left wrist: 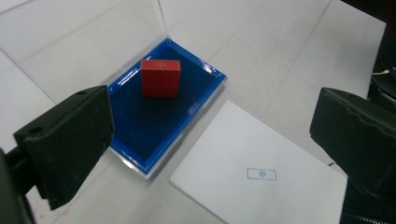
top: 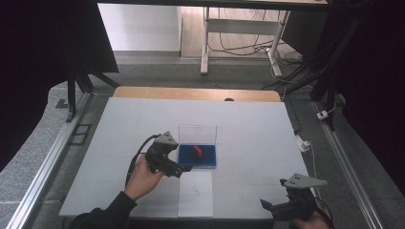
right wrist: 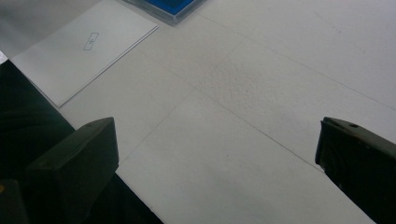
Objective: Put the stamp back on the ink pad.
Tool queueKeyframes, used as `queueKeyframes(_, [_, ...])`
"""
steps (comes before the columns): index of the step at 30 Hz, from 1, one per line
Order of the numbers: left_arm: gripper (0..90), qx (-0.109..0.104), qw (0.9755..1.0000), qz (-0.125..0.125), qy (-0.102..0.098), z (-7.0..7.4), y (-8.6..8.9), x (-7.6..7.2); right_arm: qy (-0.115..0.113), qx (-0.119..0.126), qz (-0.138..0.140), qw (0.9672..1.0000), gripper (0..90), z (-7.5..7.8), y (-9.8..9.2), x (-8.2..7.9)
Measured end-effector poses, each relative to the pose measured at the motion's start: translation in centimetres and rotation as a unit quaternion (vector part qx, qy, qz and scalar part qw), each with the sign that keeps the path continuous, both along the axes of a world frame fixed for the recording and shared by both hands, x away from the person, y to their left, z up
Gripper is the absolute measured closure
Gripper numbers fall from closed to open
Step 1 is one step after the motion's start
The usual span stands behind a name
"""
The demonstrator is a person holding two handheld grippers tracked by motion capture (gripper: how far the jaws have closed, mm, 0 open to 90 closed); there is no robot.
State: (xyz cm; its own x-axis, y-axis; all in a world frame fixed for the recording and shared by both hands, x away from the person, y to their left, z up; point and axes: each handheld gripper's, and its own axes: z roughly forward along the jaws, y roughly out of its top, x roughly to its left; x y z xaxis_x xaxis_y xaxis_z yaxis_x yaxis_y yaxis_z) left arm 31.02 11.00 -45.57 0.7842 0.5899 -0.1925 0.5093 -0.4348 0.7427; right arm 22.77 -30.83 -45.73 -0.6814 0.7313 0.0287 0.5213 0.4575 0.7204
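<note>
A small red block (top: 197, 151) (left wrist: 160, 77) with a gold mark on top stands in a blue-lined tray (top: 208, 161) (left wrist: 144, 135), whose clear lid (top: 197, 132) stands upright behind it. In front of the tray lies a white sheet (top: 196, 194) (left wrist: 261, 186) (right wrist: 84, 51) bearing a small blue stamped mark (left wrist: 261, 174). My left gripper (top: 187, 168) (left wrist: 210, 144) hovers at the tray's front left corner, open, with nothing between its jaws. My right gripper (top: 266, 204) (right wrist: 217, 158) is open over the bare table near the front right edge.
The white table top (top: 248, 133) ends in a wooden strip (top: 196, 93) at the back. Metal rails (top: 43, 162) run along both sides, with cables (top: 305, 143) on the floor at the right. A corner of the blue tray (right wrist: 168, 7) shows in the right gripper view.
</note>
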Motion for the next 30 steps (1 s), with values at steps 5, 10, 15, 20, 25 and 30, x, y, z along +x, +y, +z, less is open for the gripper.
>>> queueKeyframes(5, [0.4,-0.005,0.9999,0.008,0.004,0.2,1.2,-1.1,0.0,0.0,-0.001,1.0,0.0,0.0,0.0,0.0])
queueKeyframes(10, [0.8,-0.009,0.9998,0.017,0.008,0.3,2.4,-2.1,0.0,0.001,0.0,1.0,0.0,0.0,0.0,0.0])
queueKeyframes(15, [1.0,-0.013,0.9995,0.028,0.01,0.1,3.7,-3.3,0.001,0.002,-0.001,1.0,0.0,0.1,-0.1,0.0])
queueKeyframes(20, [1.0,-0.017,0.9988,0.044,0.013,-0.1,5.1,-4.5,0.0,0.003,-0.001,1.0,0.0,0.1,-0.1,0.0])
queueKeyframes(25, [1.0,-0.022,0.9978,0.062,0.007,0.0,6.6,-5.9,0.001,0.004,-0.001,1.0,0.0,0.1,-0.1,0.0])
queueKeyframes(30, [0.5,-0.023,0.9964,0.081,0.006,-0.2,8.1,-7.3,0.001,0.006,-0.002,1.0,0.0,0.1,-0.2,0.0])
